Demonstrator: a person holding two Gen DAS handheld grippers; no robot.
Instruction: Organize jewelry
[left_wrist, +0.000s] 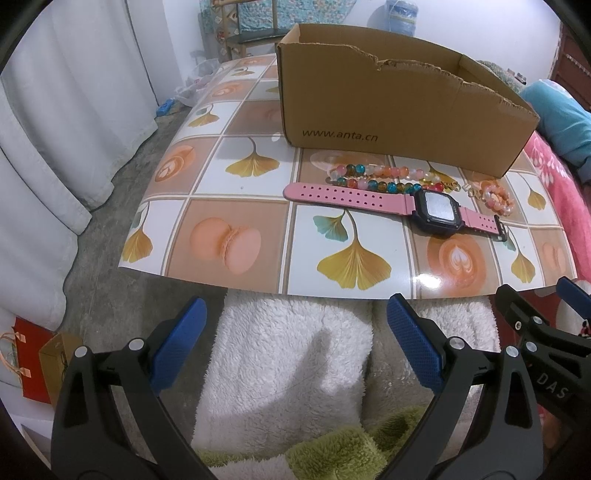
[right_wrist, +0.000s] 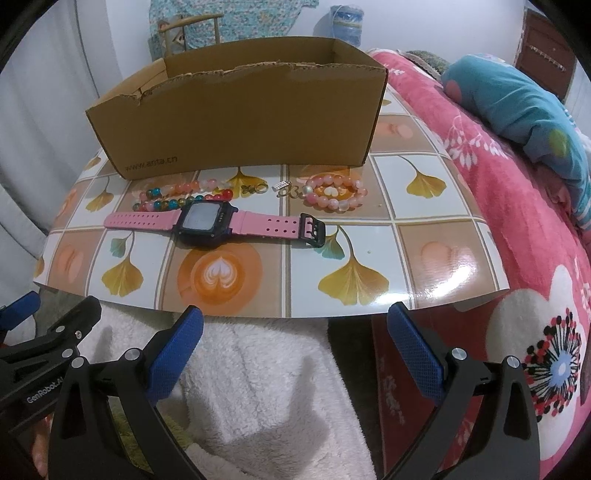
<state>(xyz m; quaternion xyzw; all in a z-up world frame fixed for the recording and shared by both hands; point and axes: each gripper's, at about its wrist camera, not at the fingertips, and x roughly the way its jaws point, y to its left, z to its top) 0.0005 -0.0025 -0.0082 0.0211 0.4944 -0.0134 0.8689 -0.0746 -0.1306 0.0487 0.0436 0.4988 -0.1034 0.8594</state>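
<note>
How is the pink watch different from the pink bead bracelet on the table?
The watch lies stretched out flat in a long strip; the bead bracelet sits curled in a closed ring. The watch has a smooth holed band with a dark square face; the bracelet is a string of round, glossy beads. The watch lies nearer the table edge, the bracelet closer to the cardboard box. Both are mostly pink and outside the box.

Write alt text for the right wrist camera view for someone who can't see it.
A pink watch lies flat on a patterned table, with beaded bracelets behind it before an open cardboard box. The open right gripper hovers short of the table edge.
</note>
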